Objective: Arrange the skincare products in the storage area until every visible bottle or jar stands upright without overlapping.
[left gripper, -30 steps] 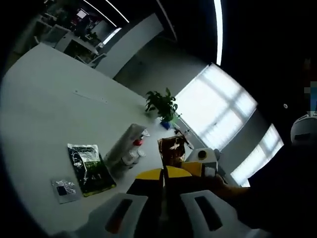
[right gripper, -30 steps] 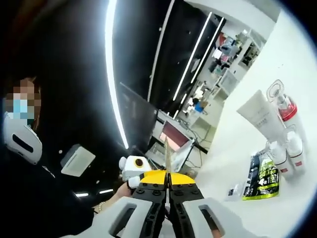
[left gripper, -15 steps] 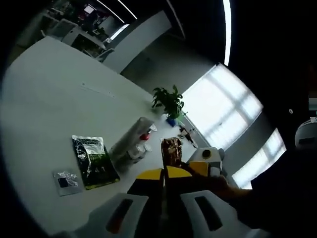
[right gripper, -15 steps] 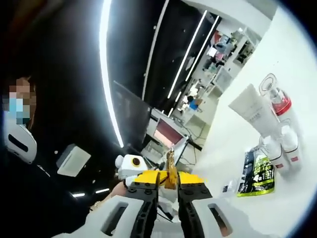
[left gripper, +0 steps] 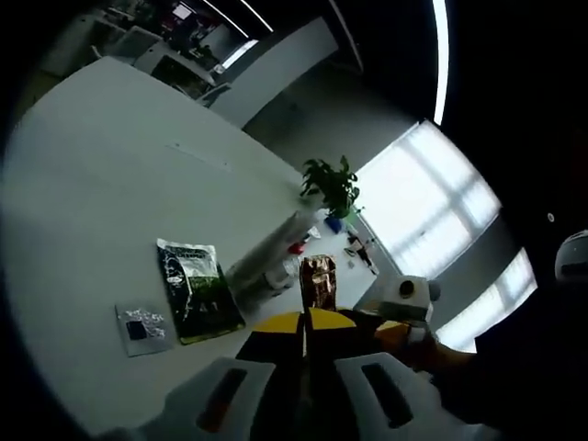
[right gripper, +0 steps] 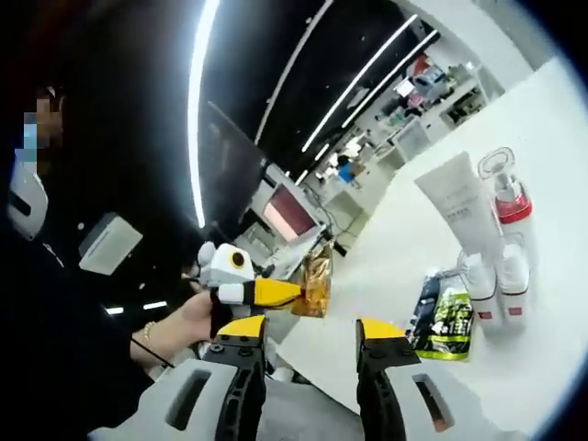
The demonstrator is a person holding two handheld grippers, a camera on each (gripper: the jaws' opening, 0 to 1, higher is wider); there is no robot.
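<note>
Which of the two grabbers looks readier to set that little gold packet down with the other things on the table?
Left. The left gripper has its jaws shut on the gold sachet. The right gripper has its jaws wide open and empty, so it would probably have to take the sachet over first.

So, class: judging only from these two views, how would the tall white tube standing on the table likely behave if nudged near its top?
The white tube stands tall on a narrow end, so it would probably tip rather than slide. It stands close to the red-collared bottle, so a fall might knock that too. Its smooth plastic-looking skin suggests it may be slightly slippery and squeezable.
</note>
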